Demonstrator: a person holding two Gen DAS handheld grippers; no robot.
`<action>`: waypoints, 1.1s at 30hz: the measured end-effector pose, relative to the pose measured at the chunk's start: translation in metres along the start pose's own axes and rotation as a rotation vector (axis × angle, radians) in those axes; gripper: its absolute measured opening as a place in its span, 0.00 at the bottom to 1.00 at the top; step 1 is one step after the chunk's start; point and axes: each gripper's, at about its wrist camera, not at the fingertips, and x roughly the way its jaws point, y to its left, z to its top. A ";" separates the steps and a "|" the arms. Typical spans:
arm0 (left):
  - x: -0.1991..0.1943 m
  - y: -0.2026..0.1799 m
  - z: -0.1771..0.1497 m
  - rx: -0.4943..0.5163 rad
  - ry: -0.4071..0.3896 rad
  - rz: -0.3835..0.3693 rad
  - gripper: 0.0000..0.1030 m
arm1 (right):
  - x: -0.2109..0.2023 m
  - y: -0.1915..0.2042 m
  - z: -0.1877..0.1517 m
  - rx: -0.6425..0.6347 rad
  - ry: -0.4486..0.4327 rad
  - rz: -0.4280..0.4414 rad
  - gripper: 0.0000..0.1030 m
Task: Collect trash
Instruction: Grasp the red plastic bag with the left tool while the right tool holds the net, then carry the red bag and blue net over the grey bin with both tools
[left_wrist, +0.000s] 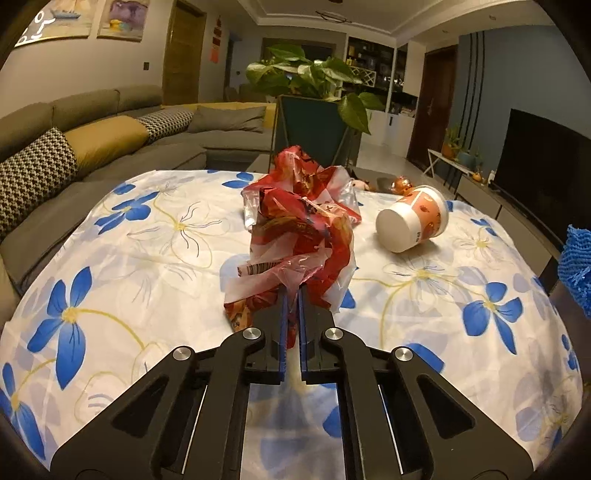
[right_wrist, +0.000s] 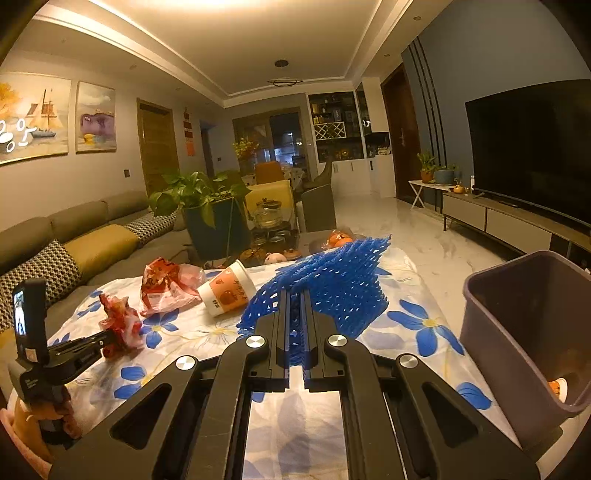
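Two grippers are clamped on trash above the floral tablecloth (left_wrist: 110, 258): a crumpled red plastic bag (left_wrist: 303, 236) is pinched by the left gripper (left_wrist: 293, 295), blue foam netting (right_wrist: 332, 280) by the right gripper (right_wrist: 295, 299), beside the purple bin (right_wrist: 524, 332). A paper cup (left_wrist: 412, 223) lies tipped nearby.

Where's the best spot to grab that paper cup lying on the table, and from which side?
Grip the paper cup across its middle, coming down from above. It lies tipped on its side on the tablecloth, so its round wall faces up; the crumpled wrapper crowds its left, leaving the top approach probably clearest.
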 end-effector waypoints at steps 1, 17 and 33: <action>-0.005 -0.001 -0.001 -0.001 -0.010 -0.001 0.03 | -0.004 -0.002 0.001 0.002 -0.003 -0.001 0.06; -0.109 -0.095 -0.010 0.120 -0.147 -0.198 0.03 | -0.064 -0.038 0.013 -0.002 -0.068 -0.058 0.06; -0.131 -0.251 -0.004 0.248 -0.160 -0.488 0.03 | -0.106 -0.145 0.036 0.050 -0.164 -0.277 0.06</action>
